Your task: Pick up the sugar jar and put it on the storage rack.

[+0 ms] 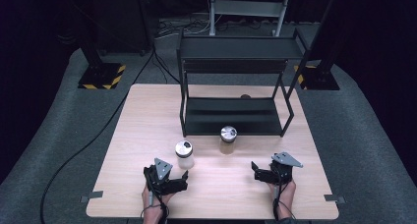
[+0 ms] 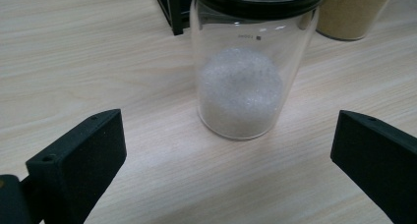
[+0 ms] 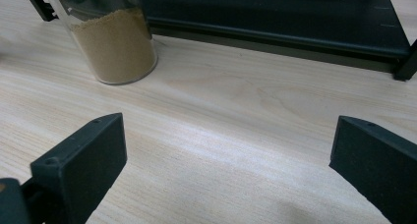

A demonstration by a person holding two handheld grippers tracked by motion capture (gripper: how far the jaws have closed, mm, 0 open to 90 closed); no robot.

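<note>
Nearest the person's edge of the table [image 1: 123,184], the left gripper [image 1: 178,177] rests low over the wood with its jaws spread wide and nothing between them; in the left gripper view [image 2: 228,160] the two black jaws stand far apart on either side of bare tabletop. Just beyond it stands the jar of white grains [image 2: 243,76], a clear glass cylinder with a dark rubber ring under a shiny metal lid; the white, sugar-like fill is heaped in its lower half and the upper glass is empty. Its long axis is vertical, lid up, base flat on the wood, and it is apart from both jaws. The right gripper [image 1: 256,171], off to the right of that jar, also has its jaws spread and empty, as the right gripper view [image 3: 228,160] shows. Behind and to the right of the white jar stands the jar of tan powder [image 1: 227,140], likewise upright with a metal lid, roughly half filled. Farther back than both jars sits the black two-tier rack [image 1: 236,113], its lower shelf just behind the tan jar, both shelves bare.
</note>
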